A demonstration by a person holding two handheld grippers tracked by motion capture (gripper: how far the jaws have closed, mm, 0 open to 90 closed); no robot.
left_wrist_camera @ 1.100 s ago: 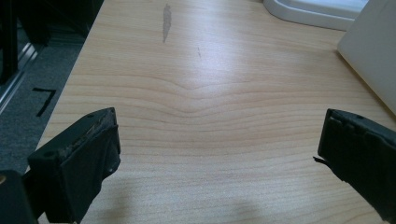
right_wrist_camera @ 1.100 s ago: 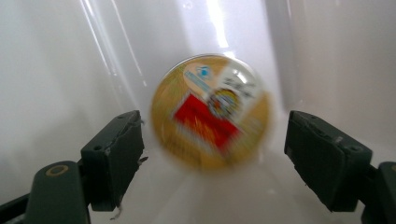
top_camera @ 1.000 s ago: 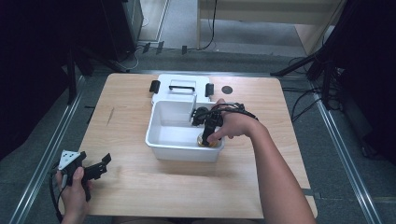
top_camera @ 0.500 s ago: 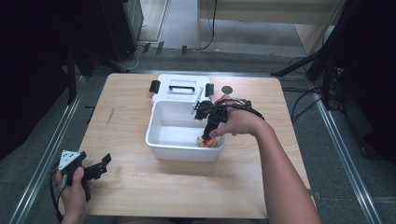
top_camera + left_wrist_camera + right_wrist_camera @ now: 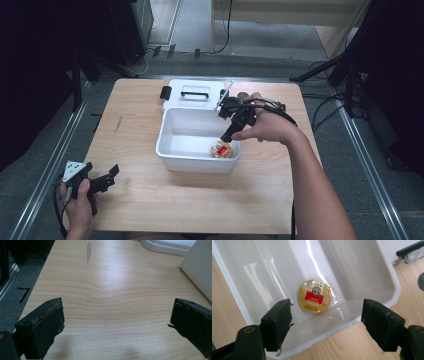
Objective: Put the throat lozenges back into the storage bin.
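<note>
Wooden table (image 5: 150, 195) stood on grey floor, dark room behind. White bin (image 5: 172, 146) sat mid-table, lid (image 5: 192, 101) behind it. Right gripper (image 5: 325, 323) hovered over bin's near corner, jaws apart, nothing held; gold round tin (image 5: 314, 296) lay flat on bin floor, likely just released. Red label's print too small to read. Left gripper (image 5: 116, 327) idled low at table's near-left edge, jaws wide apart, probably parked clear.

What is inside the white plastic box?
A round gold tin with a red label lies on the floor of the white plastic box. The open right gripper hides some of the near wall.
</note>
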